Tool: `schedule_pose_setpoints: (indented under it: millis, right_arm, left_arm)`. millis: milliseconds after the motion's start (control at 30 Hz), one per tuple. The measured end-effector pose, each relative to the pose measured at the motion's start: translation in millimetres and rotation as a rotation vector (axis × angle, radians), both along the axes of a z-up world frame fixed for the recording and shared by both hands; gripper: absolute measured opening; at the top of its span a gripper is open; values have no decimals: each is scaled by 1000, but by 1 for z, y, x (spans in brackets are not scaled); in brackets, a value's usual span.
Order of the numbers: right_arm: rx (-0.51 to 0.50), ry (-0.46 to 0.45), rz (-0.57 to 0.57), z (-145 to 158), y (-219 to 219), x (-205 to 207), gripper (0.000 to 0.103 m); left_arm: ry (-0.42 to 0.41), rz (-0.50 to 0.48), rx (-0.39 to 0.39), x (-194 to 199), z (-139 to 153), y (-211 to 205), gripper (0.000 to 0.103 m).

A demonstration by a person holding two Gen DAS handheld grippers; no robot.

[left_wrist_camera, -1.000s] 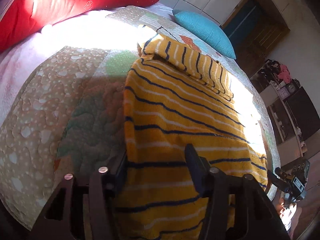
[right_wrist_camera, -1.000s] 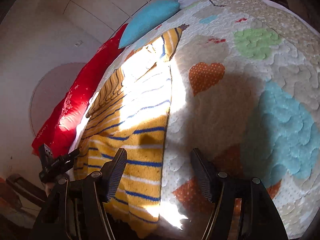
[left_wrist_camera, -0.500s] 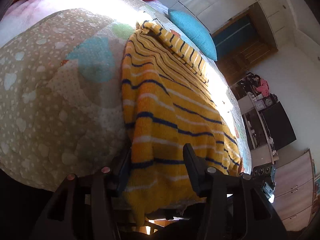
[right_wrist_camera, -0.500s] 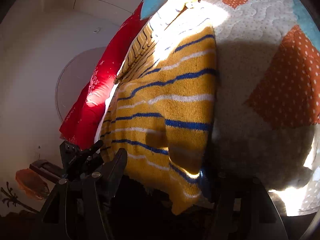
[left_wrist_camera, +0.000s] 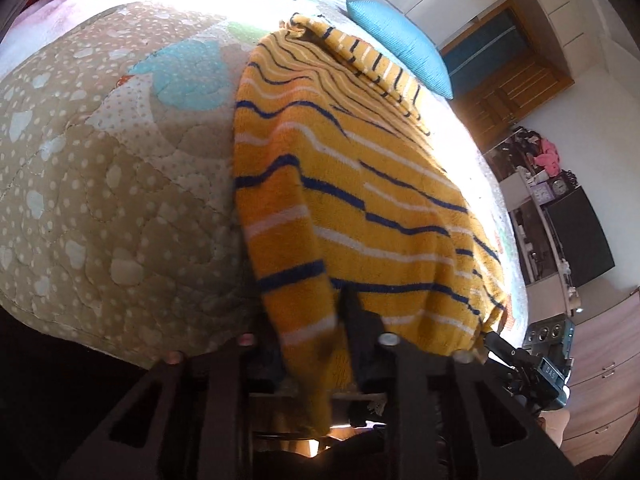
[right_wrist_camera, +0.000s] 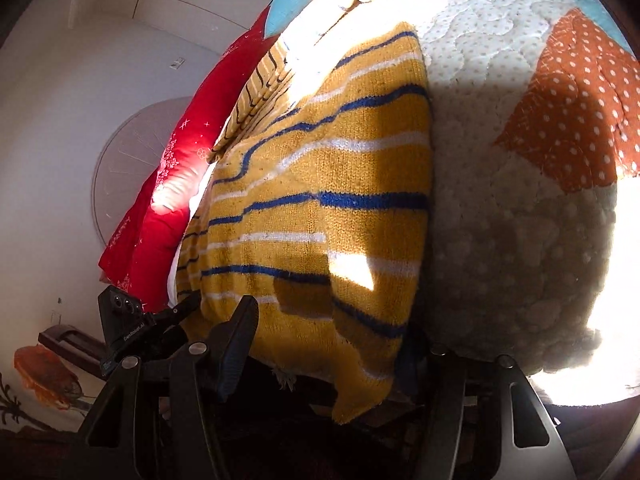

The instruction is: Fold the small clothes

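Note:
A yellow knit sweater (left_wrist_camera: 360, 184) with blue and white stripes lies on the quilted bed, its hem hanging over the near edge. It also shows in the right wrist view (right_wrist_camera: 332, 208). My left gripper (left_wrist_camera: 308, 320) is shut on the hem's left corner, the knit bunched between the fingers. My right gripper (right_wrist_camera: 332, 340) is open; its two fingers stand on either side of the hem's right corner, and the right finger is mostly hidden behind the fabric. The right gripper's body shows at the lower right of the left wrist view (left_wrist_camera: 532, 364).
The patchwork quilt (left_wrist_camera: 100, 184) covers the bed on both sides of the sweater. A red pillow (right_wrist_camera: 176, 184) and a blue pillow (left_wrist_camera: 400, 48) lie at the far end. Shelves, a dark screen and drawers (left_wrist_camera: 576, 232) stand by the wall.
Both grippers dropped to the bed's near edge and moved onto the hem. The left gripper closed on the left corner, bunching the fabric. The right gripper stays open around the right corner.

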State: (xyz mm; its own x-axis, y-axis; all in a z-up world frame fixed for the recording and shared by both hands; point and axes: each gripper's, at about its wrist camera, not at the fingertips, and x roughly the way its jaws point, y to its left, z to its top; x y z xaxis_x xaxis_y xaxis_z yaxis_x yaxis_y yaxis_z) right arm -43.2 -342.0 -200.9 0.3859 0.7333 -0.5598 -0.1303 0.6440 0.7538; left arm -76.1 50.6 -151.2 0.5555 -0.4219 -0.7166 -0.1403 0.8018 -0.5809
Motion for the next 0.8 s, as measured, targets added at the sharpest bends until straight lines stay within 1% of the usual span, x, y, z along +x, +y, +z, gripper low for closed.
schedule_pose_setpoints:
  millis: [33,67,133,200,267,333,400,433,500,600,633,700,800]
  right_arm:
    - [-44,8,-16,0,0,-1,22]
    - [-75,21,-25,0,-1,0,15]
    - [-62,36,-35,3,-6,1,10]
    - [-58,27,-24,13,-7,1,10]
    - [-21,2,8,29,-10,-3,9]
    - [25,-22,44,45,-16,-12,9]
    - [33,-48,79,59,-22,-25,8]
    - [27,-54,88,63,-24,-32,8]
    - [28,-48,100,64,-27,-42,8]
    - [40,-16,93,52,-26,-46,8]
    - [48,-5,88,49,-24,-43,8]
    - [52,0,88,48,-21,-39,8]
    - [30,-14,94,54,-18,-35,8]
  left_arm:
    - [10,7,-26,0,-1,4,13]
    - [21,11,-41,1,0,6,10]
    - [39,7,-36,1,7,7,9]
    - [25,-8,-12,-3,20,7,9]
    - [-10,-18,-9,-11,37,8,9]
    - [-49,-18,-2,-23,53,8,8]
    - [-78,-7,2,-37,63,10,6]
    - [-85,0,-9,-43,64,11,6]
    - [-71,13,-27,-51,58,12,6]
    - [-28,41,-25,-54,40,17,6]
    - [-15,54,-35,-54,37,21,6]
    - [-9,72,-53,-50,34,26,6]
    - [-26,73,-45,-49,40,29,6]
